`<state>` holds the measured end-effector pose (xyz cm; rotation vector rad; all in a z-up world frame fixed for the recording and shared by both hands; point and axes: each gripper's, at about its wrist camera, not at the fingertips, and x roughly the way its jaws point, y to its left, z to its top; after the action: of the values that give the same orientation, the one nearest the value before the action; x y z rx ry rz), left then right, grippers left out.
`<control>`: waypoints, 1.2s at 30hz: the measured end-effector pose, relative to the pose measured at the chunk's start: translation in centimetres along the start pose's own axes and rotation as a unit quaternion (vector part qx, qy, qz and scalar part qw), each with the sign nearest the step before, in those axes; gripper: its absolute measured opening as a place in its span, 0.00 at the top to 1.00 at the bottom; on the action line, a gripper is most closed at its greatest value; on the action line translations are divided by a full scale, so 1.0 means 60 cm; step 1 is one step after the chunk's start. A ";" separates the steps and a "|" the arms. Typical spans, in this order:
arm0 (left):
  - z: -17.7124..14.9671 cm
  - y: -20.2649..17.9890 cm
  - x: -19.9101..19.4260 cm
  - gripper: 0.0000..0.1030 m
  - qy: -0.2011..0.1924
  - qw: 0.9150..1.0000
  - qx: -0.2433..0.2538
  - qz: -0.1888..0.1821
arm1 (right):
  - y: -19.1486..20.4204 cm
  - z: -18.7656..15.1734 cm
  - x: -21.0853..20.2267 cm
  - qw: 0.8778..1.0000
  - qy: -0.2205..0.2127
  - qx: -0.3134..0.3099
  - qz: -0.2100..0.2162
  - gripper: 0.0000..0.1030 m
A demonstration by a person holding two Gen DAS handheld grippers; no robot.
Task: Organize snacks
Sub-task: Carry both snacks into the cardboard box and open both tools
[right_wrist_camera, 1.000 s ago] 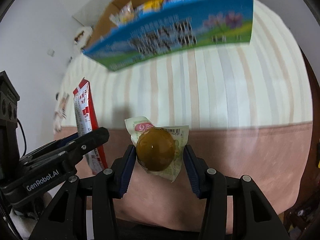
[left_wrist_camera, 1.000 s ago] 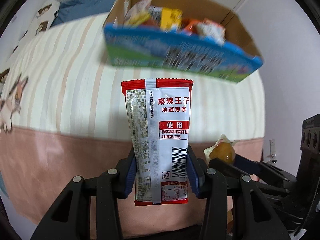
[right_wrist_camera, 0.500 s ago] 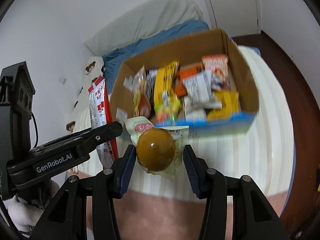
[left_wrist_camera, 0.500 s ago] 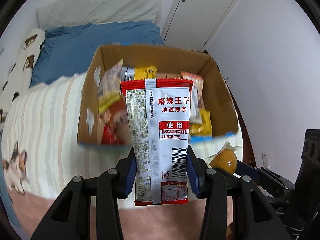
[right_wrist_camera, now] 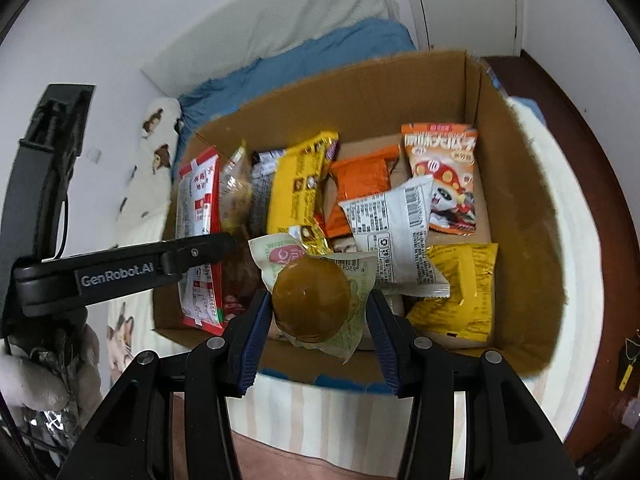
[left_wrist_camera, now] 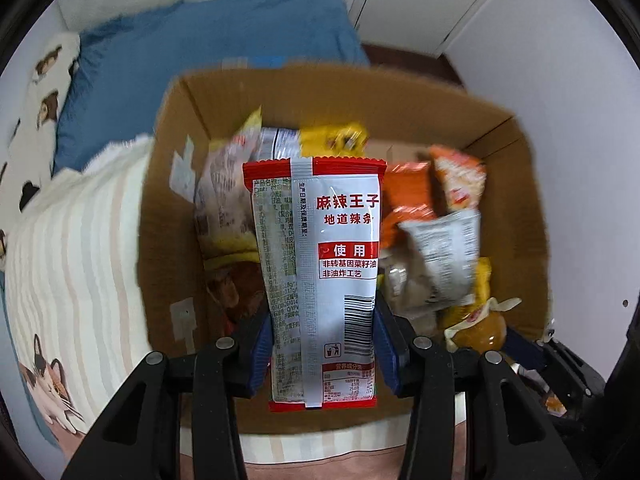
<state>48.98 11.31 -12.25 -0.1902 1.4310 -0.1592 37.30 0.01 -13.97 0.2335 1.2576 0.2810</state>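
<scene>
Bedroom setting: striped cream bedspread (left_wrist_camera: 76,248) with a cat print, blue pillow (left_wrist_camera: 208,44) behind, white walls and a door. Left gripper (left_wrist_camera: 323,350) clamped by its blue pads on the lower half of a red-and-white spicy strip packet (left_wrist_camera: 320,264), held upright, long axis running up and away from the camera, back side with barcode and Chinese text facing the lens, top edge over the middle of the box. Right gripper (right_wrist_camera: 316,320) closed on a sealed clear pouch holding a round amber-brown snack (right_wrist_camera: 311,304), gripped on both sides, crinkled wrapper edges sticking out above and below. Both held just above the near part of an open cardboard box (right_wrist_camera: 520,216) sitting on the bed. Inside the box, a loose pile: long yellow packet (right_wrist_camera: 298,184) leaning left of centre, orange packet (right_wrist_camera: 366,184) beside it, orange-and-white cartoon mushroom packet (right_wrist_camera: 444,176) toward the back right, white packet with barcode (right_wrist_camera: 394,236) lying across the middle, yellow packet (right_wrist_camera: 460,292) at the near right corner, clear packet (right_wrist_camera: 236,196) at the left. Contents partly blurred in the left wrist view.
</scene>
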 end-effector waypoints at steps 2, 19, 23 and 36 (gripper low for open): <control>0.000 0.011 0.027 0.59 0.023 1.000 -0.007 0.005 | -0.005 0.001 0.026 1.000 0.016 0.000 -0.002 0.50; -0.046 0.029 0.044 0.29 0.044 0.999 -0.029 0.004 | -0.010 0.010 0.070 0.998 0.060 0.020 -0.015 0.21; -0.052 0.019 0.022 0.06 0.030 0.999 -0.027 0.009 | -0.017 0.016 0.058 0.998 0.051 0.025 -0.038 0.07; -0.093 0.006 -0.009 0.05 -0.012 0.999 -0.017 0.038 | -0.027 0.014 0.033 0.994 0.031 0.012 -0.106 0.03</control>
<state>43.38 11.56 -12.53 -0.1647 1.4144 -0.0714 38.78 -0.85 -16.05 0.1117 1.3368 0.0912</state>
